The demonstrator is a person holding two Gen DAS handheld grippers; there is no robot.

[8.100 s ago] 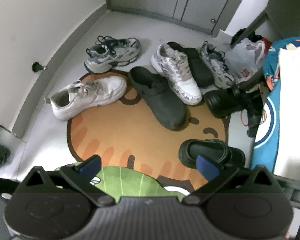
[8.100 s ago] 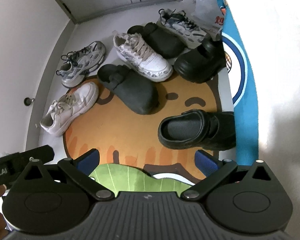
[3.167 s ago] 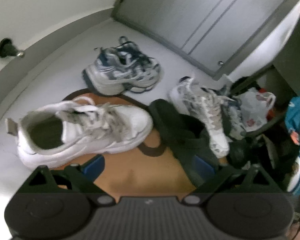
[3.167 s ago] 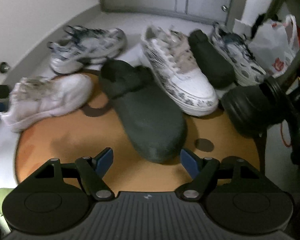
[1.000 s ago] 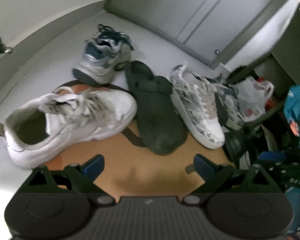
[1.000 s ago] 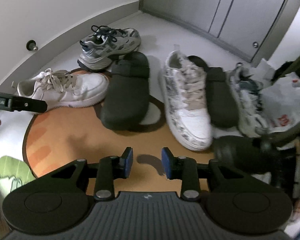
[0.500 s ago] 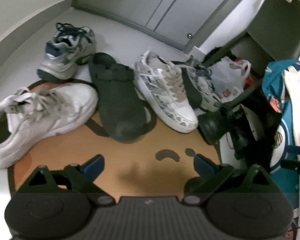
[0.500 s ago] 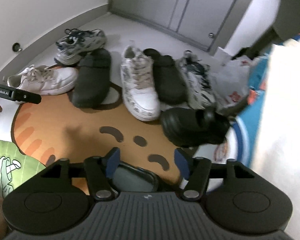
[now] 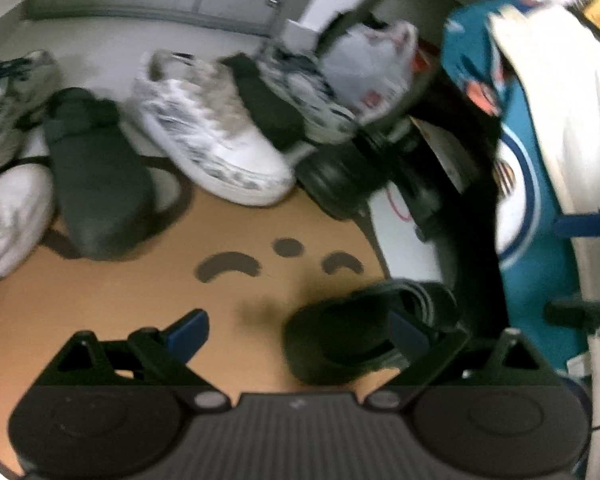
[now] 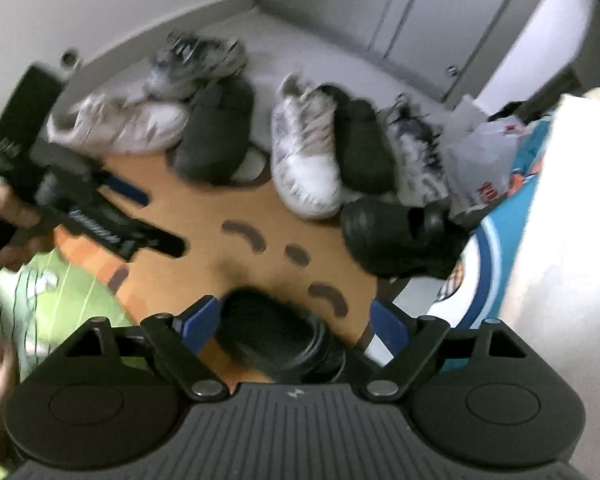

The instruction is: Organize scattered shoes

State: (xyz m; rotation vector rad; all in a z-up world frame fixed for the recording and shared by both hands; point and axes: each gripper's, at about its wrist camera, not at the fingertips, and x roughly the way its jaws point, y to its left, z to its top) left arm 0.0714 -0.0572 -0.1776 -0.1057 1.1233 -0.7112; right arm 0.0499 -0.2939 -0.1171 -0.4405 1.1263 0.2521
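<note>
A black clog [image 10: 276, 336] lies on the orange mat [image 10: 204, 248] between the fingers of my right gripper [image 10: 293, 322], which is open and not touching it as far as I can see. In the left wrist view the same clog [image 9: 352, 332] sits by the right finger of my open left gripper [image 9: 298, 332]. Behind it a row runs left to right: white sneaker [image 10: 120, 120], grey sneaker [image 10: 196, 60], dark slipper [image 10: 216, 132], patterned white sneaker [image 10: 304, 156], second dark slipper [image 10: 360, 144], patterned sneaker [image 10: 416, 152]. A second black clog [image 10: 400, 236] stands at the mat's right edge.
A white plastic bag [image 10: 480, 168] and a teal and white cloth [image 9: 528, 184] crowd the right side. Grey cabinet doors [image 10: 420, 12] close off the back. A hand [image 10: 4, 208] holds the left gripper at the left, over a green mat [image 10: 60, 304].
Both views have swung right and back toward the near black clog. My right gripper has opened wide from nearly shut, and the clog now lies between its fingers. Both frames are blurred by motion.
</note>
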